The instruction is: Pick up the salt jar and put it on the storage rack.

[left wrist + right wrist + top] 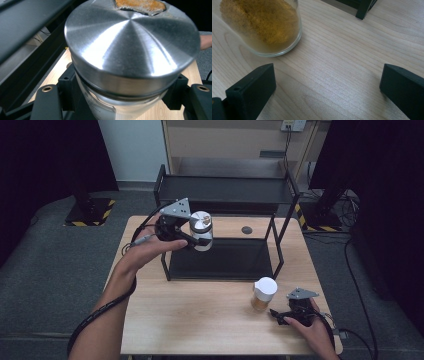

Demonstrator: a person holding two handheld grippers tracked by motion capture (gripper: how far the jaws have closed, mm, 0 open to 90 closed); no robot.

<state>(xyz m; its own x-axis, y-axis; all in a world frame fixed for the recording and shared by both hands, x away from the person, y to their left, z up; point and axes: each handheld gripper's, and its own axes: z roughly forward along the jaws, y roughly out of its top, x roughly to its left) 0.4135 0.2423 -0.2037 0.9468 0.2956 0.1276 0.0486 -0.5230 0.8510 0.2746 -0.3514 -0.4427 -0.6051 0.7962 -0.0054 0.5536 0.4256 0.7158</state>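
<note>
Right now the left gripper [196, 240] is squeezed tight on a clear glass jar with a shiny silver metal lid [201, 230]. Its two black jaws press on the glass sides just under the lid. In the left gripper view the round silver lid [130, 47] looks very big, and a rough orange-brown patch [140, 5] sits on top of it near the far edge. The jar is up in the air, above the left end of the bottom tray of a black metal shelf rack [222, 260]. The jar does not touch the tray. The rack stands at the back of a light wooden table [200, 315], and its top shelf is higher up, behind the jar.

The right gripper [278, 314] rests low on the table near the front right corner, with a hand on it. Its jaws stand wide apart and hold nothing. In the right gripper view there is bare wood between the two black jaws. Just beside it stands a second glass jar with a white lid [264, 293], full of yellow-brown powder [264, 22]. This jar stands upright on the table in front of the rack. The jaws do not touch it.
</note>
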